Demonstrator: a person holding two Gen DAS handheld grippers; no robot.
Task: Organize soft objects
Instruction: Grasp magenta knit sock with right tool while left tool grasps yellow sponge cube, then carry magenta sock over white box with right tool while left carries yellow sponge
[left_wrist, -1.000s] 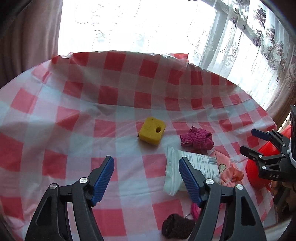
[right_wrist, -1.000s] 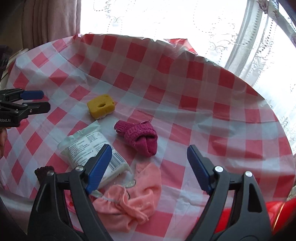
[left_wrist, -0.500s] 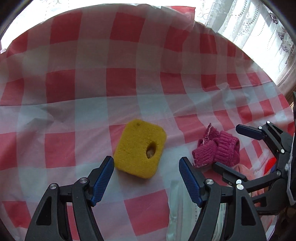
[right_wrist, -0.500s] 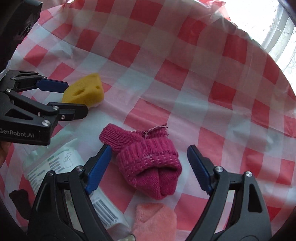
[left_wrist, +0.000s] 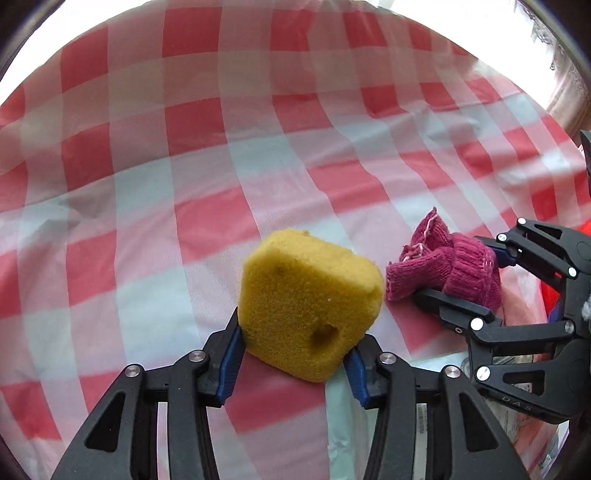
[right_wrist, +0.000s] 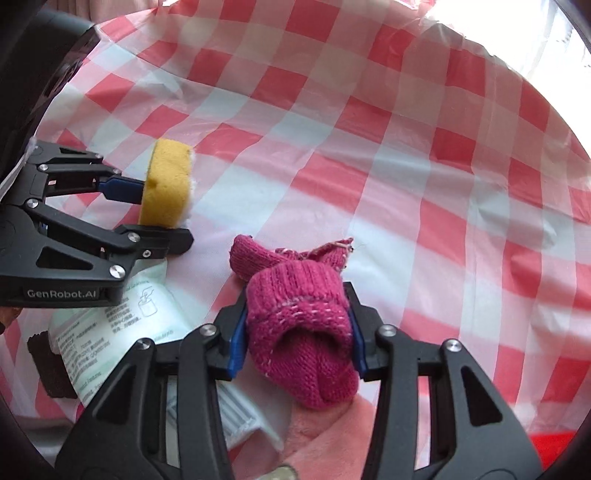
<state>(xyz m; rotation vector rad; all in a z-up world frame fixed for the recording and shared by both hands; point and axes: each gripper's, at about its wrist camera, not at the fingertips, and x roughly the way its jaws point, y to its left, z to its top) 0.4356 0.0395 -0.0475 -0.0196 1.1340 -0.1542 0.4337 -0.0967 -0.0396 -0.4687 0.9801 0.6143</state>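
My left gripper (left_wrist: 293, 363) is shut on a yellow sponge (left_wrist: 308, 304) with a hole in it, tilted up on its edge over the red-and-white checked tablecloth (left_wrist: 184, 184). The sponge also shows in the right wrist view (right_wrist: 168, 184), squeezed between the left gripper's fingers (right_wrist: 122, 186). My right gripper (right_wrist: 297, 347) is shut on a rolled magenta knit sock (right_wrist: 301, 332). The sock also shows in the left wrist view (left_wrist: 447, 271), held by the right gripper (left_wrist: 476, 284).
A white wipes packet (right_wrist: 110, 332) lies under and left of the right gripper. A pink cloth (right_wrist: 332, 439) lies at the near edge. A dark brown knit item (right_wrist: 50, 369) sits by the left table edge. Something red (right_wrist: 554, 446) shows at the bottom right.
Both grippers have moved forward and closed. The left one has taken hold of the sponge and tipped it up. The right one has taken hold of the magenta sock.
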